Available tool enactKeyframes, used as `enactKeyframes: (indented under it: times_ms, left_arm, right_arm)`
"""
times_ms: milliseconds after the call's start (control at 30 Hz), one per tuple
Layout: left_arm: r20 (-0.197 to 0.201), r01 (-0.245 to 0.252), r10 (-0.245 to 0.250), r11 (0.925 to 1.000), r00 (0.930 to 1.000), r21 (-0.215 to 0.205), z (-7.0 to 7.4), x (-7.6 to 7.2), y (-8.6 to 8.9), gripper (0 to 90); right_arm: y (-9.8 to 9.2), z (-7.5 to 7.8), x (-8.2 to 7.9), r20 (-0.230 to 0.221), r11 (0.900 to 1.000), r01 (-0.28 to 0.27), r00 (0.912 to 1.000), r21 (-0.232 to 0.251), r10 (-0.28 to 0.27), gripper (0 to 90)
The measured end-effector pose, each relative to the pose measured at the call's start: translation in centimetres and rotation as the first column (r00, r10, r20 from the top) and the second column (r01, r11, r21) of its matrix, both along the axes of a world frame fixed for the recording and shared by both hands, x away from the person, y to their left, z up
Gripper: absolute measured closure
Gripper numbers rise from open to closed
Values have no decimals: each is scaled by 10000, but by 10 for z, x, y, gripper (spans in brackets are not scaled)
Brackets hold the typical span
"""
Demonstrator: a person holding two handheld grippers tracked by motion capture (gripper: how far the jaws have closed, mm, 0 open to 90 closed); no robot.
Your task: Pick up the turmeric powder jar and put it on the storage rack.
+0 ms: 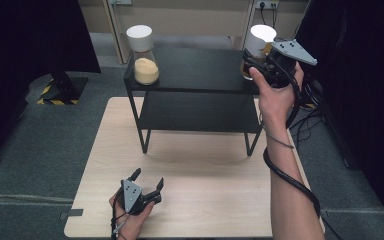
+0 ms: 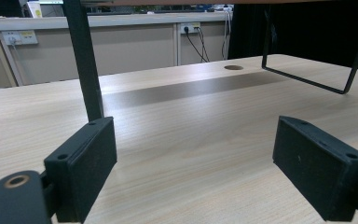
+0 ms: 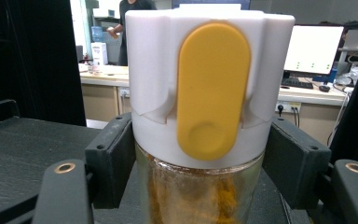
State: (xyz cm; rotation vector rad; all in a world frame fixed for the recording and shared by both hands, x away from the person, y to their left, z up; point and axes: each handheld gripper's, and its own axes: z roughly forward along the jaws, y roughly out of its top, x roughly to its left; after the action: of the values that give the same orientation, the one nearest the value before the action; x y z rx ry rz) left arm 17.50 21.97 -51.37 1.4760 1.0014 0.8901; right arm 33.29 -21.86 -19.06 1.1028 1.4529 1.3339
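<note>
The glass jar (image 3: pixel 200 196) with white lid (image 1: pixel 262 36) is at the right end of the black shelf (image 1: pixel 195 70), about two o'clock on the table (image 1: pixel 205 170). The right gripper (image 1: pixel 256 64) pinches it just under the lid. The left gripper (image 1: pixel 147 181), at seven o'clock, rests with jaws spread and holds nothing.

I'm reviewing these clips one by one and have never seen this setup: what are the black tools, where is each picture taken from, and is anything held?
A person holds a two-jaw tool in each hand. The high view looks down on a wooden table bearing a black shelf. The other two pictures come from cameras riding on the tools. The right gripper is shut on a white-lidded jar at the shelf's right end. The left gripper rests open low over the table. A second jar stands at the shelf's left.
</note>
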Motion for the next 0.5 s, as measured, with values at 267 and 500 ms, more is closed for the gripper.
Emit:
enactKeyframes:
  times_ms: [267, 500]
  left_arm:
    - [-9, 3, -3, 10000, 10000, -4, 0, 0, 0, 132]
    - [-10, 6, -6, 10000, 10000, 16, 0, 0, 0, 132]
  right_arm:
    - [1, -1, 5, -162, 10000, 45, 9999, 11, -45, 307]
    - [1, -5, 7, -231, 9999, 76, 9997, 71, -75, 307]
